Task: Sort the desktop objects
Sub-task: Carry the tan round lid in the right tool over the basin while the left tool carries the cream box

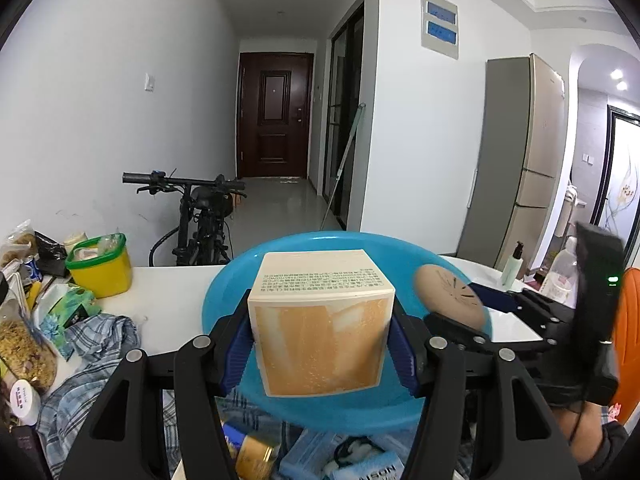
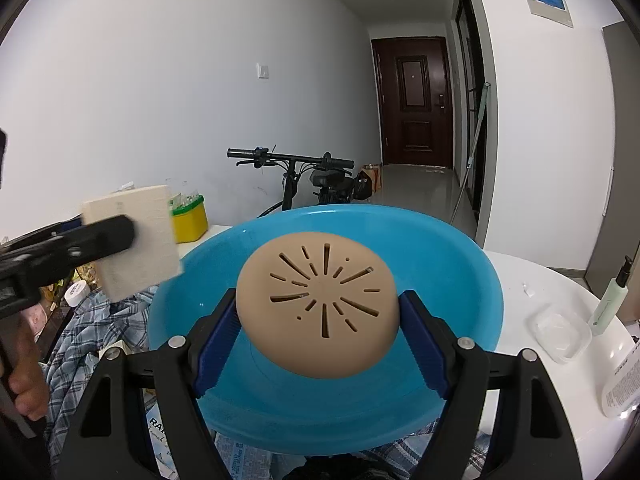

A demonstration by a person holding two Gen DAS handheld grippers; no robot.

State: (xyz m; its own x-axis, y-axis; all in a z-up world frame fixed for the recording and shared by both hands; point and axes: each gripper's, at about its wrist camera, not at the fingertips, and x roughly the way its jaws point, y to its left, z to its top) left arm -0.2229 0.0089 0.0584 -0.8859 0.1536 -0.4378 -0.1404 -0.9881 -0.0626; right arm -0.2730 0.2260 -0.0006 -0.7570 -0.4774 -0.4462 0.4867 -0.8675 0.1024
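My left gripper (image 1: 320, 340) is shut on a cream and orange box (image 1: 320, 320) and holds it above the blue plastic basin (image 1: 224, 292). My right gripper (image 2: 318, 336) is shut on a round tan disc with slots (image 2: 318, 308) and holds it over the same basin (image 2: 460, 272). The disc also shows in the left wrist view (image 1: 448, 296), at the basin's right rim. The box also shows in the right wrist view (image 2: 136, 240), left of the basin, in the left gripper.
A yellow tub with a green lid (image 1: 100, 264) and snack bags (image 1: 24, 352) sit at the left of the white table (image 1: 168, 292). A plaid cloth (image 1: 88, 360) lies beside the basin. A pump bottle (image 2: 612, 296), a clear container (image 2: 560, 332) and a white bottle (image 2: 624, 384) stand at the right. A bicycle (image 1: 200, 212) leans behind the table.
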